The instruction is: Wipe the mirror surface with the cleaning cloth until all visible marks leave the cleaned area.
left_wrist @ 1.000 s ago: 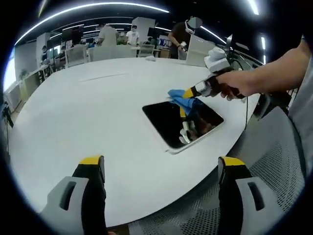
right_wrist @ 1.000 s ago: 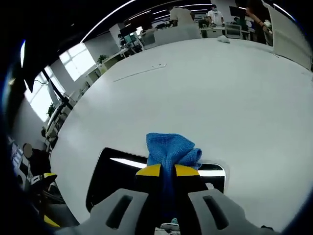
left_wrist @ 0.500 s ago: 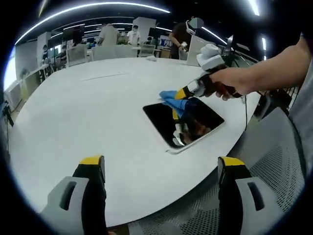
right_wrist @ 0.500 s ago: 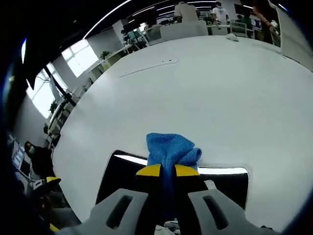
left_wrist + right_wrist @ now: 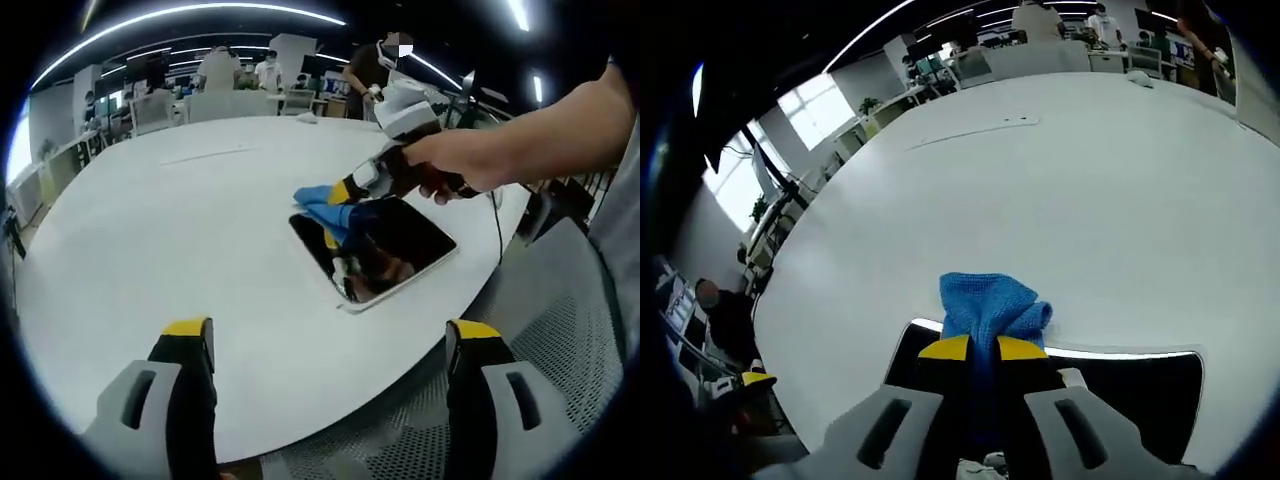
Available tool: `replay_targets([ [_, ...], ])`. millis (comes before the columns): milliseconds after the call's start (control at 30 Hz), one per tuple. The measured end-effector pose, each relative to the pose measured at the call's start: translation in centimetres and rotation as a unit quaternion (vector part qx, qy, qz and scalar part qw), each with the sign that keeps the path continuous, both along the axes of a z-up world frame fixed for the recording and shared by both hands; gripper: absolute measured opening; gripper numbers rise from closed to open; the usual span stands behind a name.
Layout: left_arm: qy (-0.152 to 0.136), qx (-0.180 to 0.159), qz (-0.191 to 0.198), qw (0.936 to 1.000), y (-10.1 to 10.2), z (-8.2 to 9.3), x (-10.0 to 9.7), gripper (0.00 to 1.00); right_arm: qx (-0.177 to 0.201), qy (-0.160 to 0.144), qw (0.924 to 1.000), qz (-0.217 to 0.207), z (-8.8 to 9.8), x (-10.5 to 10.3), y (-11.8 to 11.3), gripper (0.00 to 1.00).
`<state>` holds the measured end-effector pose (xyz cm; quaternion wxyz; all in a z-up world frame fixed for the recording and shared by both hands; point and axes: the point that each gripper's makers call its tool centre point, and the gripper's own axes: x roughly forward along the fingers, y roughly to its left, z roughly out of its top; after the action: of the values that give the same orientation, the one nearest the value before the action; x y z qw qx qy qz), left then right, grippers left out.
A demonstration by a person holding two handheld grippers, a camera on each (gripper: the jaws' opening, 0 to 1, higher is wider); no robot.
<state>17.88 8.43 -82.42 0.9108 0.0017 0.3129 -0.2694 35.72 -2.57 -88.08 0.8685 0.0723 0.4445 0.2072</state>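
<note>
Left gripper view: left gripper (image 5: 330, 345) idle, jaws wide, while right gripper (image 5: 352, 187) presses the cleaning cloth (image 5: 322, 200) onto the mirror's (image 5: 400, 235) far corner; right gripper view: jaws pinching cloth (image 5: 992, 310) bunched for wiping, table (image 5: 1090, 180) beyond.

The cleaning cloth (image 5: 992, 312) is bright blue with a fine woven texture, plain and unpatterned. The right gripper (image 5: 982, 349) has yellow tips on grey bodies, and the left gripper (image 5: 330, 345) matches (yellow caps over black and grey). The mirror (image 5: 405, 232) reads glossy black with a pale silver-white border. The round table (image 5: 150, 240) is plain white. The chair (image 5: 560, 320) shows grey perforated mesh.
</note>
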Motion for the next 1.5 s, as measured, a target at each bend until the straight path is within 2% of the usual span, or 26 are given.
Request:
replay_targets([
  [233,0.003,0.000,-0.002,1.0000,-0.1,0.0,-0.1,0.96,0.005,0.005,0.9999,0.011,-0.2,0.4,2.2,0.03],
  [367,0.006,0.002,-0.004,1.0000,0.0,-0.2,-0.1,0.96,0.008,0.005,0.9998,0.017,0.2,0.0,3.3,0.03],
  [433,0.006,0.002,-0.004,1.0000,0.1,-0.3,-0.1,0.96,0.023,0.011,0.9996,0.015,0.6,-0.4,3.9,0.03],
  [833,0.005,0.003,-0.002,1.0000,0.5,-0.7,0.0,0.94,0.020,0.011,0.9996,0.019,0.2,-0.1,4.0,0.03],
  [1500,0.005,0.007,-0.001,1.0000,0.4,-0.5,-0.1,0.94,0.017,0.017,0.9992,0.033,0.6,-3.4,3.8,0.03],
])
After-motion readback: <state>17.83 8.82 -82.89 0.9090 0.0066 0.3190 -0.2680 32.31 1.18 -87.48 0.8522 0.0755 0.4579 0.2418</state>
